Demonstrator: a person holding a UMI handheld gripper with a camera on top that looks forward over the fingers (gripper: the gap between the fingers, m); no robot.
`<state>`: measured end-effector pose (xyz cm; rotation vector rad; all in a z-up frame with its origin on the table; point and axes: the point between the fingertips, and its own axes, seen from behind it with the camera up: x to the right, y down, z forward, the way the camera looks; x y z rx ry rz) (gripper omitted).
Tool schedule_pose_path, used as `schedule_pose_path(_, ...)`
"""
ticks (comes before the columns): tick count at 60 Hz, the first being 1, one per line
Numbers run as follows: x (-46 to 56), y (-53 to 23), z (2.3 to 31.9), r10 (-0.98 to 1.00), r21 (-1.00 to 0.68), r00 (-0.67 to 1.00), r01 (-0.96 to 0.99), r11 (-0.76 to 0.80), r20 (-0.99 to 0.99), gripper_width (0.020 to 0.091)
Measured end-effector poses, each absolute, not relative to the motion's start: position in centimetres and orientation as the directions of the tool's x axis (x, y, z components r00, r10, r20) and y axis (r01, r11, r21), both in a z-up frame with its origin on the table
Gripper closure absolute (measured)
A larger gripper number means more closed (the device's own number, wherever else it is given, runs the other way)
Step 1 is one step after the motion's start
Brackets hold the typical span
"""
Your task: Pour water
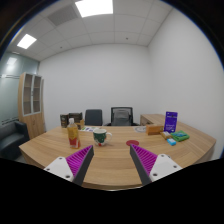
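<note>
An office meeting room — a long, curved wooden counter [120, 150] fills the middle, with two black office chairs [108, 116] drawn up at its far side, toward twelve o'clock. Plain white walls, a panelled ceiling with flat light panels [94, 7], and a wooden cabinet [32, 103] with glass doors at nine o'clock.

A wooden conference table [110, 160] filled the lower middle of the frame; two dark office chairs [108, 117] stood behind it at centre; a wooden cabinet [32, 100] stood at the left. A purple box [171, 121] stood upright at the right, with a green box [181, 137] just below it.
</note>
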<state>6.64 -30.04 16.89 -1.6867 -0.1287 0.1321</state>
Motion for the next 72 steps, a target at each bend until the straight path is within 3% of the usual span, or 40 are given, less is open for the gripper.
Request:
schedule_pose_path(22,-1.1,-27.1,16.2,0.267,-0.996,0.963,0.003,-0.089,-0.021,0.0283)
schedule_pose_path(44,-18.3,-12.5,12.7,0.311,-0.994,0.95,0.04,-0.099,0.007,0.0287)
schedule_pose_path(63,-22.8,-4.2,11.3,0.258,-0.989,0.964,0.091,-0.116,0.059,0.0288)
schedule_pose_path(65,-22.8,-3.5,11.1,0.244,-0.989,0.968,0.094,-0.116,0.064,0.0308)
schedule_pose_path(68,-22.3,-2.8,10.8,0.219,-0.987,0.973,0.096,-0.126,0.067,0.0455)
schedule_pose_path(72,-22.5,-2.2,10.8,0.208,-0.992,0.977,0.066,-0.109,0.042,0.0471)
